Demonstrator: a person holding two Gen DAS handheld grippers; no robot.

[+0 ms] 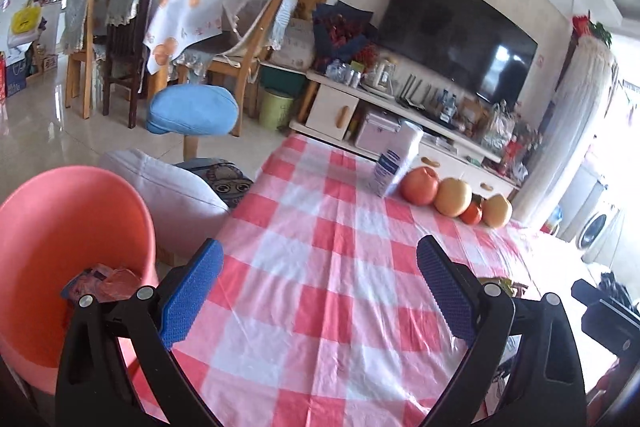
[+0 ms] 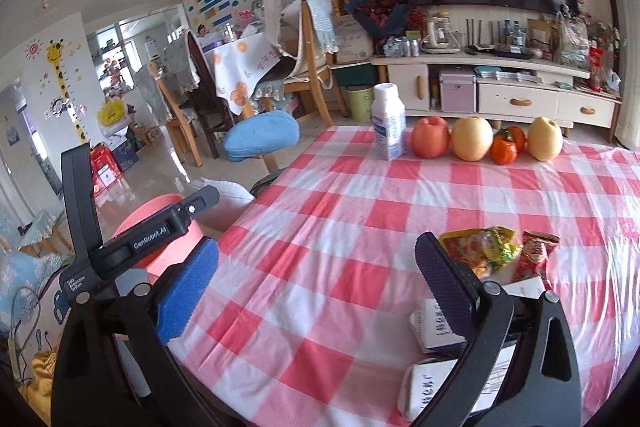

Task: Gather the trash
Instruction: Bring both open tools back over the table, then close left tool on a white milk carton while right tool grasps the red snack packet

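A pink bin (image 1: 60, 247) stands beside the table's left edge, with crumpled wrappers (image 1: 102, 281) lying in its bottom. My left gripper (image 1: 320, 291) hovers open over the red-checked tablecloth (image 1: 320, 227), nothing between its blue pads. In the right wrist view the bin (image 2: 160, 227) shows behind the left tool. My right gripper (image 2: 316, 287) is open and empty above the cloth. Just right of it lie a yellow snack wrapper (image 2: 486, 247), a red wrapper (image 2: 534, 255) and white paper cartons (image 2: 432, 323), partly hidden by the right finger.
At the table's far edge a white bottle (image 2: 388, 123) stands next to a row of fruit (image 2: 472, 139). A blue-cushioned stool (image 2: 262, 135) and a white cushion (image 1: 168, 191) sit left of the table. Dining chairs and a TV cabinet (image 2: 500, 83) lie beyond.
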